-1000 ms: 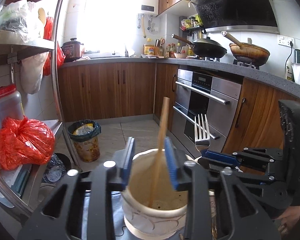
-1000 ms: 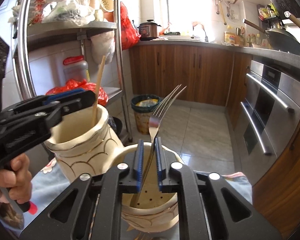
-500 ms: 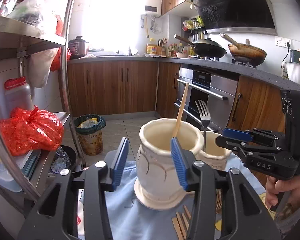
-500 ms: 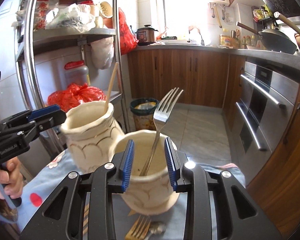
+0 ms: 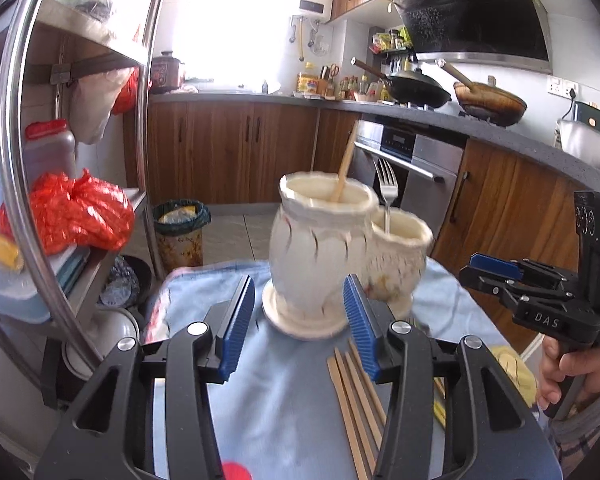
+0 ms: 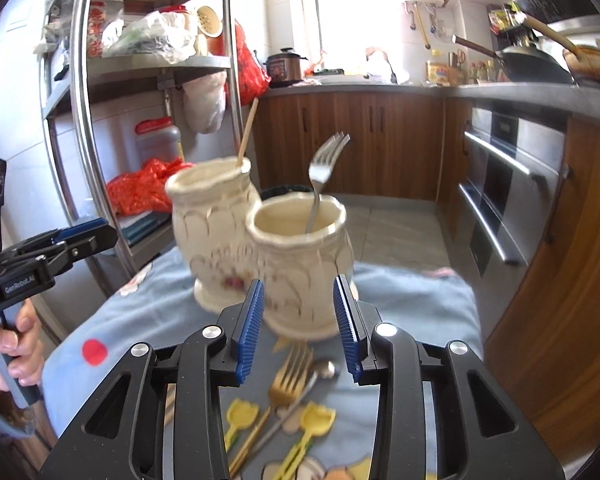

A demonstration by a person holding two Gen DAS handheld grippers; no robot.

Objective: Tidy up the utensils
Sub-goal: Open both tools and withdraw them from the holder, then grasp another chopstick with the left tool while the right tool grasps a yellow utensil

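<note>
Two grippers, two jars, loose utensils on the cloth.
Right gripper (image 6: 300,320) is opening and empty; left gripper (image 5: 300,324) is part open, gripping nothing. Near lie four chopsticks (image 5: 356,400), one gold fork (image 6: 290,378) and one spoon (image 6: 320,370). Beyond, the near jar (image 6: 300,256) holds one silver fork (image 6: 322,172), the far jar (image 6: 212,216) one chopstick (image 6: 247,132).

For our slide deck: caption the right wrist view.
Right gripper, opening, empty, faces a fork in a jar.
</note>
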